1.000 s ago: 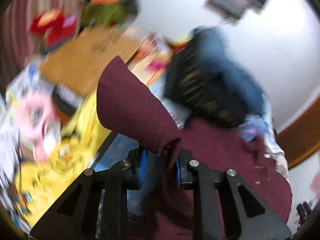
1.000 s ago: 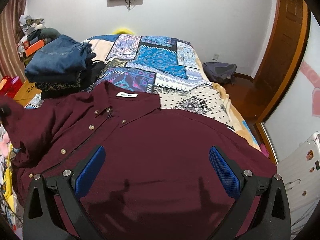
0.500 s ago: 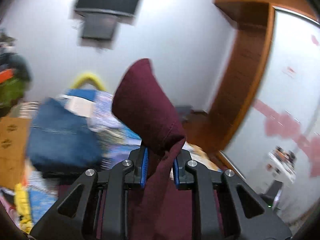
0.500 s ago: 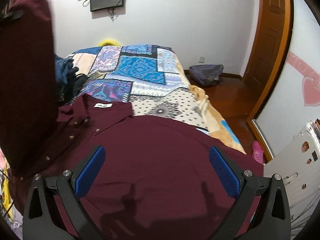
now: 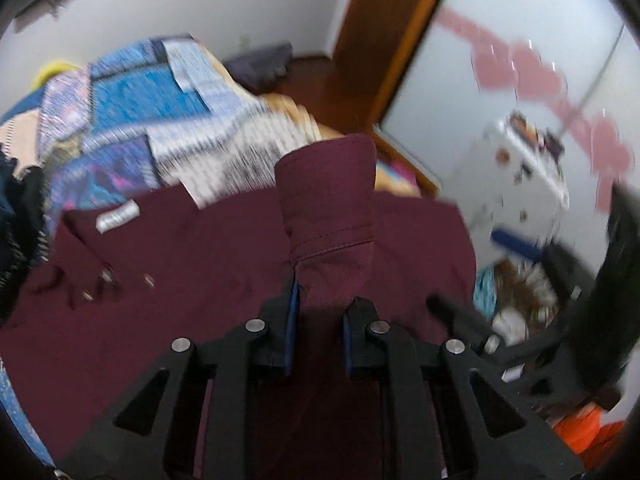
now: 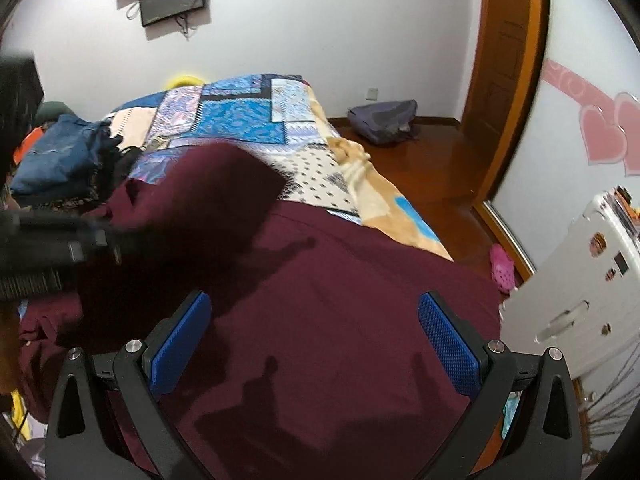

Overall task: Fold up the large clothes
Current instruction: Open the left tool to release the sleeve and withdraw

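One maroon shirt (image 6: 320, 300) flat on bed (image 6: 248, 116); left gripper (image 5: 318, 300) clamped on cuff (image 5: 328, 216), jaws just tightened, carrying sleeve inward for fold; right gripper (image 6: 314, 336) spread, empty.

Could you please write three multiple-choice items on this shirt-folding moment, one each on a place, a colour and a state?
1. Where does the grey bag lie?
A. on the bed
B. on the floor by the wall
C. on the stack of jeans

2. What colour is the shirt?
A. maroon
B. yellow
C. white

3. How does the right gripper stand?
A. shut on the collar
B. shut on a sleeve
C. open, holding nothing

Answers:
1 B, it sits on the wooden floor beyond the bed.
2 A, the cloth is dark red in both views.
3 C, its blue pads stand wide apart above the shirt, while the left gripper pinches the cuff.
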